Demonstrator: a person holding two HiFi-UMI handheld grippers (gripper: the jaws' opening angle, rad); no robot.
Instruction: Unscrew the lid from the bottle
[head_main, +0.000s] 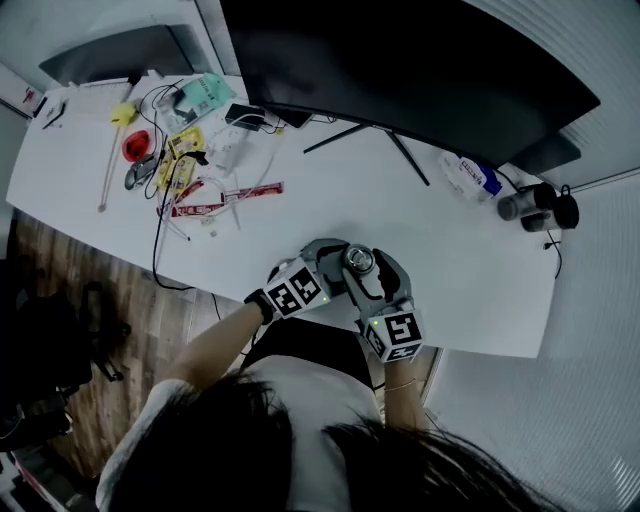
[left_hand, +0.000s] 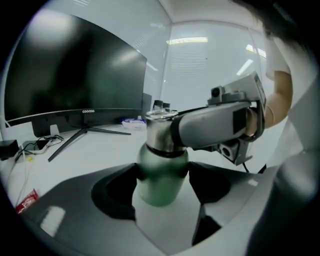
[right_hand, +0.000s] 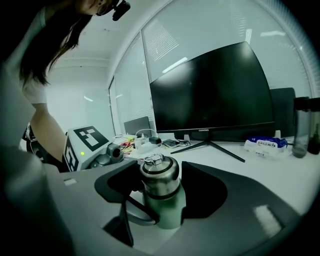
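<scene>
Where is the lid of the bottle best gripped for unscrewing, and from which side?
Grip the steel lid on its round side wall, below the loop, coming level from the right, clear of the left gripper, which clamps the upright green bottle lower down.

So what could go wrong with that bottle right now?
The right gripper clamps a smooth metal lid, so it might slip instead of turning it. The left gripper holds the rounded green bottle, which could spin along. The bottle stands near the front edge of the table, so a jerk might knock it off.
</scene>
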